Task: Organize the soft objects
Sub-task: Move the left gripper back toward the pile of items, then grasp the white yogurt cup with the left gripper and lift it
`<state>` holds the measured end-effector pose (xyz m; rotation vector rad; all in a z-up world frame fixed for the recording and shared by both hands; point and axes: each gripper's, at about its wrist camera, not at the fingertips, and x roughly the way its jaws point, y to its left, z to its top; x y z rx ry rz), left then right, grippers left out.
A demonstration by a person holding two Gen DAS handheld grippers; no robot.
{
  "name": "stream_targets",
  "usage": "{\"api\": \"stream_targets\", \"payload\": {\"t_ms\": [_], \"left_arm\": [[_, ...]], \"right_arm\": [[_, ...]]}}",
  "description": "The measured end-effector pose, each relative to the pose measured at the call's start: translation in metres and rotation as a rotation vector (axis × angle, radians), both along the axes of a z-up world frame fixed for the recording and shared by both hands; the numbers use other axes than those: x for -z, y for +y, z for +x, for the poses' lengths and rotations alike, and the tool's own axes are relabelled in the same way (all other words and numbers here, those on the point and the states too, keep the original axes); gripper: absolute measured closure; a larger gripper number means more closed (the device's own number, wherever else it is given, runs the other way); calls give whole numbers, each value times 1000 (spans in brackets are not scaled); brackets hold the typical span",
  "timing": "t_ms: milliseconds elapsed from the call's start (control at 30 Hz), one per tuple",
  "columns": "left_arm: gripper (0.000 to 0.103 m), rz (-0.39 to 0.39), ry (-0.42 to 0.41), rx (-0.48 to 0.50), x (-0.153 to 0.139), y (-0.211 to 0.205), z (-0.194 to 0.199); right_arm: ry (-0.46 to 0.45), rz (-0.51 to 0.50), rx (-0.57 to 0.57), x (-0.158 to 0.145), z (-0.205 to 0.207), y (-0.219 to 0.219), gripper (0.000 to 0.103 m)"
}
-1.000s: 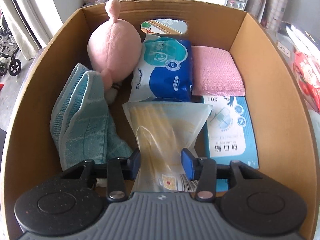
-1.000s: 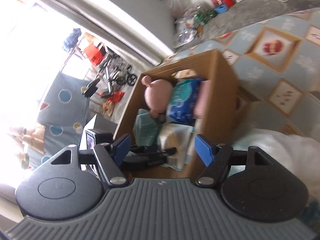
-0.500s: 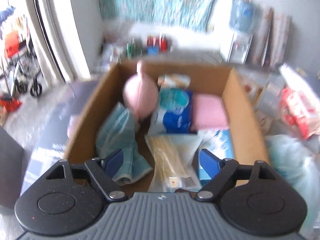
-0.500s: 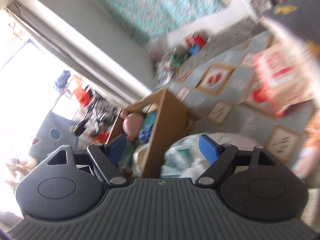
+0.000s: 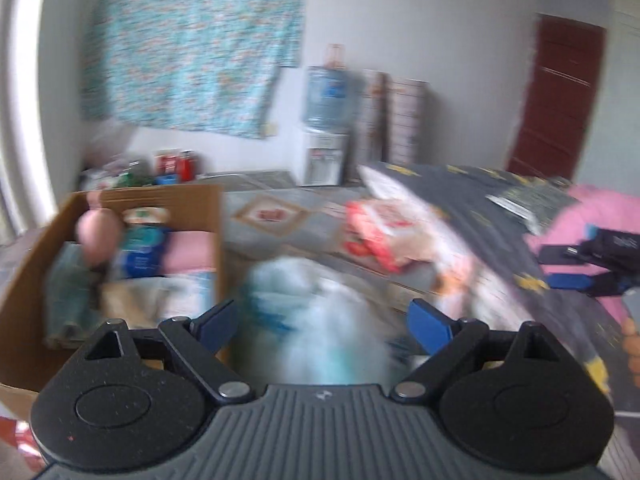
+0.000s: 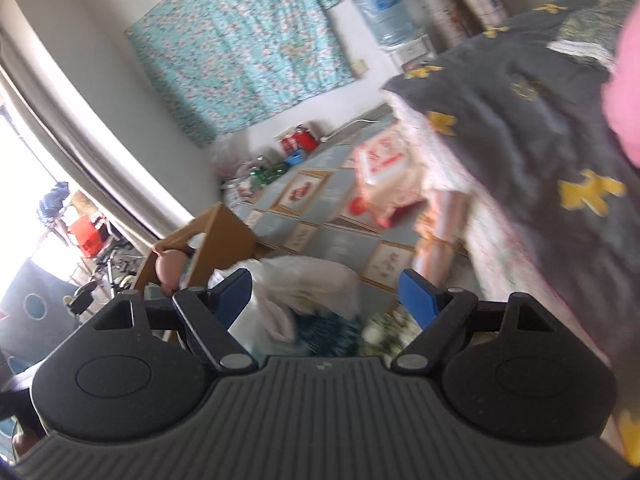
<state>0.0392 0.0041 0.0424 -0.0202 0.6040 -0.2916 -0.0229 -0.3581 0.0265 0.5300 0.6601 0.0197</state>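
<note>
While your left gripper point(image 5: 324, 326) hangs over the floor with its jaws opening and nothing between them, the next soft thing lies right below it: a pale plastic bag point(image 6: 304, 280) stuffed with something light-coloured and teal, just beside the outer wall of the cardboard box point(image 5: 218, 240). In the left view it is only a blur, so trust the right view for its shape.

Your right gripper point(image 6: 324, 300) is spread wide too and pinches nothing; the bag sits past its fingertips, apart from the pads.

Judging by the slack, crumpled film, the bag should be light and floppy, with a slippery skin that sags and lets its contents shift. A pinch on loose film alone may slide off or tear. Better to take a bunched fold near the top, or close across a plump part so the stuffing gives the pads something to bite.

Inside the box a pink plush toy point(image 5: 98, 232), a blue tissue pack point(image 5: 140, 250) and a pink folded cloth point(image 5: 190, 250) already take up the far end, so room is tight. A red-and-white packet point(image 6: 384, 172) also waits on the patterned floor mat point(image 6: 308, 232), near the bed's dark quilt point(image 6: 520, 128).
</note>
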Motion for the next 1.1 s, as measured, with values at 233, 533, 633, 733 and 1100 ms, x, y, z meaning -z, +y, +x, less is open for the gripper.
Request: {"api": "stream_targets", "payload": {"t_ms": [233,533,633,733,1100], "left_arm": [[12,-82,104,119,57,-65,-8],[32,6,145,158,99,-115,3],[37,51,156,158,107,-125,12],[39,73,178,158,113,-131,21],[42,148,218,162,129,-146,43]], "right_arm": [[77,31,31,43,-26,-13,22],[131,-23,8,72,7,-7,27],[140,-48,-6,74,22,-6,29],[167,-69,-9,79,35,-7,31],[131,5,-63,73,43,-8,34]]}}
